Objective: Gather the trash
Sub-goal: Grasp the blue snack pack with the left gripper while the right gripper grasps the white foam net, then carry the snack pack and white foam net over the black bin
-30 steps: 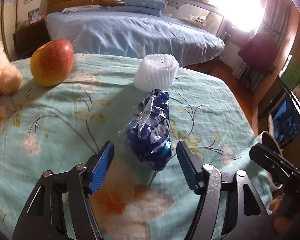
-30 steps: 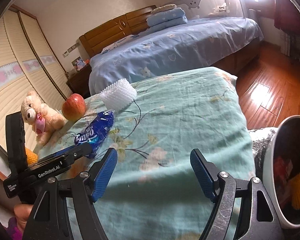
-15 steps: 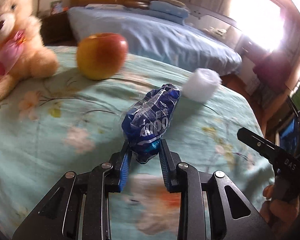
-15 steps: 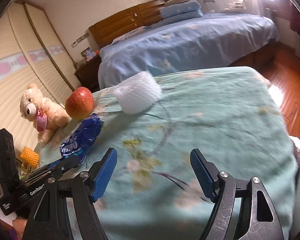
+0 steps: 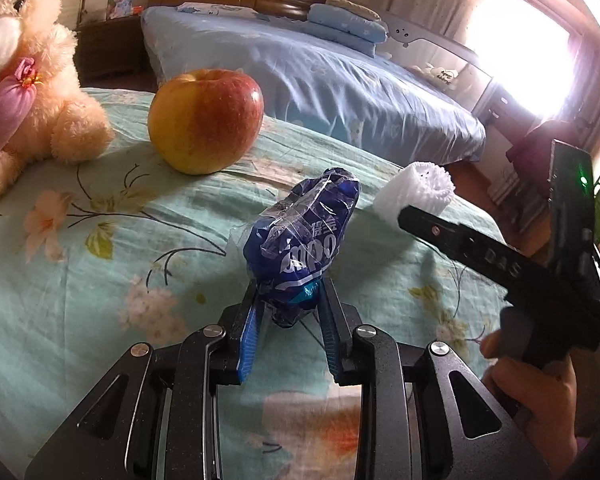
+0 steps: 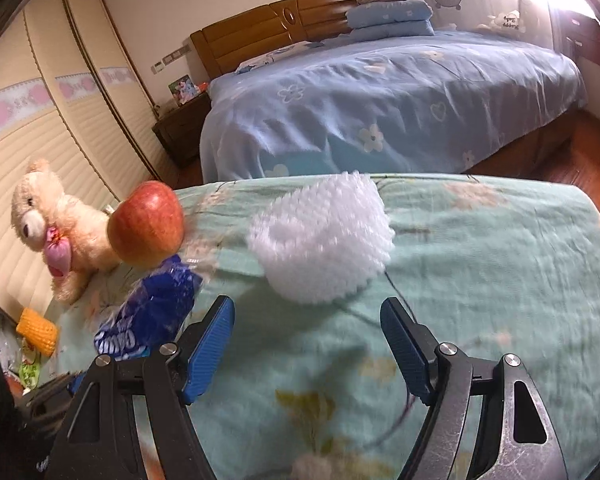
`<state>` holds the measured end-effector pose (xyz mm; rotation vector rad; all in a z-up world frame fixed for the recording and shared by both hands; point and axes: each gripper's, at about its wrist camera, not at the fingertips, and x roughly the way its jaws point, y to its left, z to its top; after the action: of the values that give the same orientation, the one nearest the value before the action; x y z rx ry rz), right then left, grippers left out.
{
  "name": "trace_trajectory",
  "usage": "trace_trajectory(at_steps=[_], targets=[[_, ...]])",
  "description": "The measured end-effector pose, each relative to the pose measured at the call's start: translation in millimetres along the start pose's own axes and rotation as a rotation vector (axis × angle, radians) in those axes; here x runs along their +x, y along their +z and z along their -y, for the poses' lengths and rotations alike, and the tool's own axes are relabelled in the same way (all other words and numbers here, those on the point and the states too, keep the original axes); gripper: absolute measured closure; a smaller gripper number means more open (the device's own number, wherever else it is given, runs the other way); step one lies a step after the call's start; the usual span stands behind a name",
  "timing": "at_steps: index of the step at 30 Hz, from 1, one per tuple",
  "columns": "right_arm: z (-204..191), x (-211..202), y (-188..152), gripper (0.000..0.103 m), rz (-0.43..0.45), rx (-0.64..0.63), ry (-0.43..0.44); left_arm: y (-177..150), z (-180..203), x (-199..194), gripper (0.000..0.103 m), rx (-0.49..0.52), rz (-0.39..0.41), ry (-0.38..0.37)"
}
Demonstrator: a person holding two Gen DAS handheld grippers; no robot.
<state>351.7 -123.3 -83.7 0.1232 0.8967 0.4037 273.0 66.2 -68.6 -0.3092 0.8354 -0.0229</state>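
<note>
Gripping the blue wrapper [image 5: 304, 240] by its near end, the left gripper [image 5: 288, 316] has its jaws clamped on the crinkled plastic, so the wrapper's long axis runs straight out from the pads toward the far edge of the table [image 5: 80, 260]. The right gripper [image 6: 306, 344] has its jaws wide apart with nothing between them, and the white foam net [image 6: 324, 240] lies on the cloth straight ahead of it, just beyond the fingertips, near the far edge. That alignment is probably what the next move depends on: the net is nearer the right hand, roughly centred on the gap. The apple [image 5: 206, 120] and teddy [image 5: 24, 72] sit toward the far left corner, well apart from the net.
</note>
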Motion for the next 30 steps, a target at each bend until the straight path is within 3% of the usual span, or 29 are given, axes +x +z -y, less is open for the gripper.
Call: trace_trajectory(at_steps=[6, 9, 11, 12, 20, 30], targets=[[3, 14, 8, 0.027, -0.004, 0.018, -0.018, -2, -1, 6, 0.077, -0.003, -0.001, -0.004], [6, 15, 8, 0.055, -0.007, 0.024, -0.026, -2, -1, 7, 0.077, -0.002, -0.001, -0.003], [4, 11, 6, 0.065, 0.004, 0.014, -0.025, -2, 0, 6, 0.077, 0.002, 0.001, 0.002], [4, 10, 6, 0.076, 0.01, 0.006, -0.027, -3, 0, 4, 0.077, 0.003, 0.003, 0.005], [7, -23, -17, 0.079, 0.026, 0.009, -0.008, -15, 9, -6, 0.077, -0.002, -0.012, -0.031], [25, -79, -62, 0.08, 0.041, 0.059, -0.01, -44, 45, -27, 0.077, 0.066, -0.035, -0.09]])
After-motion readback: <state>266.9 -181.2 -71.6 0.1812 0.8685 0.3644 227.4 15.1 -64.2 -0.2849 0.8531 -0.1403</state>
